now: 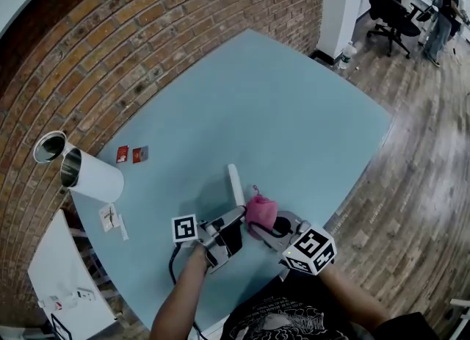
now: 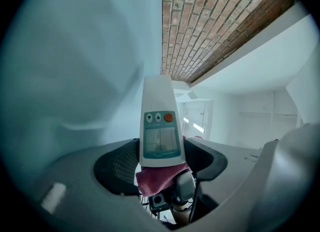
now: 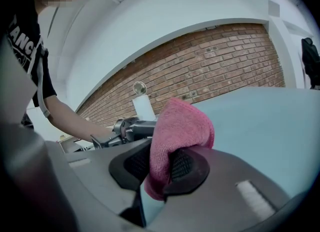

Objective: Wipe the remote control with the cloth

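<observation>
A white remote control [image 1: 235, 183] with a small screen and an orange button [image 2: 168, 117] sticks out of my left gripper [image 1: 238, 215], whose jaws are shut on its lower end [image 2: 160, 151]. It is held just above the light blue table [image 1: 294, 111]. My right gripper [image 1: 266, 221] is shut on a folded pink cloth [image 1: 261, 208], which bulges out past the jaws [image 3: 182, 126]. The cloth [image 2: 155, 178] sits right at the remote's gripped end, beside the left jaws, and appears to touch it. In the right gripper view, my right gripper [image 3: 160, 168] faces the left gripper [image 3: 125, 126] close ahead.
Two white tubes with metal rims [image 1: 92, 173] [image 1: 50, 146] lie at the table's left edge by the brick wall [image 1: 183, 23]. Two small red packets [image 1: 123, 153] [image 1: 140, 153] and white paper scraps [image 1: 110, 217] lie near them. An office chair [image 1: 389, 1] and a person [image 1: 448, 8] are far off on the wooden floor.
</observation>
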Tool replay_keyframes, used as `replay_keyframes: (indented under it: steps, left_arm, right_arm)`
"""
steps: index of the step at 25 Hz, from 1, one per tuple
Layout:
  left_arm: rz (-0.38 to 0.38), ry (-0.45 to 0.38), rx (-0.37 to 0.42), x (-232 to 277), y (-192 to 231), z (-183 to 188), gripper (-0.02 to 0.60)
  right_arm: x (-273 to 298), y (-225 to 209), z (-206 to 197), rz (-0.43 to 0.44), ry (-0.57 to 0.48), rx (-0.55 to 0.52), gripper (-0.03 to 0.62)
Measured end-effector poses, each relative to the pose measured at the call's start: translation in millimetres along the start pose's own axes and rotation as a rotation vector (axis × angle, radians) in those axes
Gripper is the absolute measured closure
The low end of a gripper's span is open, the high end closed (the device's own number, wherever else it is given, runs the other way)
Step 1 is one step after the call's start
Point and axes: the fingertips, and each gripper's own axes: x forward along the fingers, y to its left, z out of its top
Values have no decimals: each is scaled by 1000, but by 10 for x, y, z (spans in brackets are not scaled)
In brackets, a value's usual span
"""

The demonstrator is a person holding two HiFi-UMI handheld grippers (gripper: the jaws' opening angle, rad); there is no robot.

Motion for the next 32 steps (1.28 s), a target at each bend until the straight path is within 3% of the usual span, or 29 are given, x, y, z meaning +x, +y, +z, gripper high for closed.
replay_keyframes:
  steps: [9, 16, 19, 27, 32]
  left_arm:
    - [13, -1, 14, -9, 7, -48, 302]
    - [101, -24, 84, -92, 69, 4, 304]
    - [209, 34, 197, -187, 155, 36, 304]
    - [504, 298, 581, -402, 185, 102, 305]
    - [709, 520, 856, -520, 279, 116, 305]
  right_arm:
    - [-16, 181, -35, -38, -12, -22, 531]
    - [27, 302, -88, -45, -4, -54, 531]
    - [-37, 217, -49, -64, -20, -39, 530]
    - [-221, -189, 108, -148, -65, 17, 530]
    - [-185, -195, 108, -139, -51, 10, 531]
